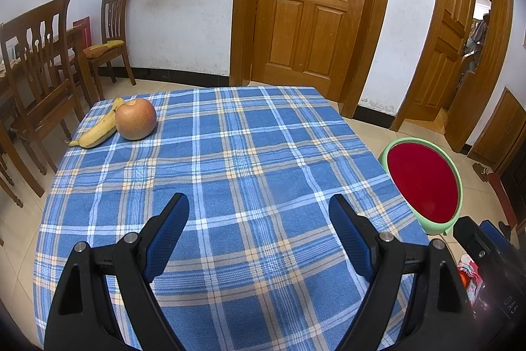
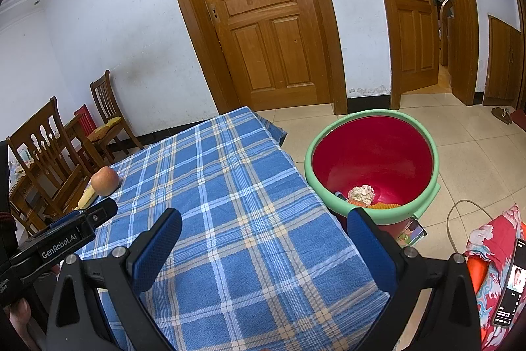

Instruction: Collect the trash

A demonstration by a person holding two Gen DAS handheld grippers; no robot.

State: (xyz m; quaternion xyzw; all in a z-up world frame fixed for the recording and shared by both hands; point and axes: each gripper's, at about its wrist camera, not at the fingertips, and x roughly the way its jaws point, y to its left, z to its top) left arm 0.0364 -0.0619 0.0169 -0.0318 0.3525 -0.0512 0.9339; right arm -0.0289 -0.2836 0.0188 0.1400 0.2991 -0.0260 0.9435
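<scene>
A table (image 1: 230,153) draped in a blue plaid tablecloth (image 2: 230,219) fills most of both views. Its top is almost wholly bare, so there is wide open room across the middle and the near side. The cloth falls over every edge; the far edge faces a closed wooden door (image 1: 309,5), and the right edge drops to tiled floor (image 2: 476,160), which lies open toward a second, half-open door (image 2: 414,22).

Just beside that right edge, on the floor, stands a basin (image 2: 373,124) with a pale green rim and a red inside. At its bottom lie a crumpled whitish wad (image 2: 361,193) and some orange scraps (image 2: 378,204); the left wrist view shows only the red wall. Wooden chairs (image 1: 39,71) crowd the table's left side.

The left gripper (image 1: 259,209) hovers over the near part of the cloth, its blue-padded jaws spread wide with nothing between them. The right gripper (image 2: 264,221) hangs over the near right corner, jaws likewise wide and empty, one finger overlapping the basin's rim in view.

At the far left corner an apple (image 1: 136,119), reddish-yellow and whole, sits touching a yellow banana (image 1: 97,130) that lies along the edge.
</scene>
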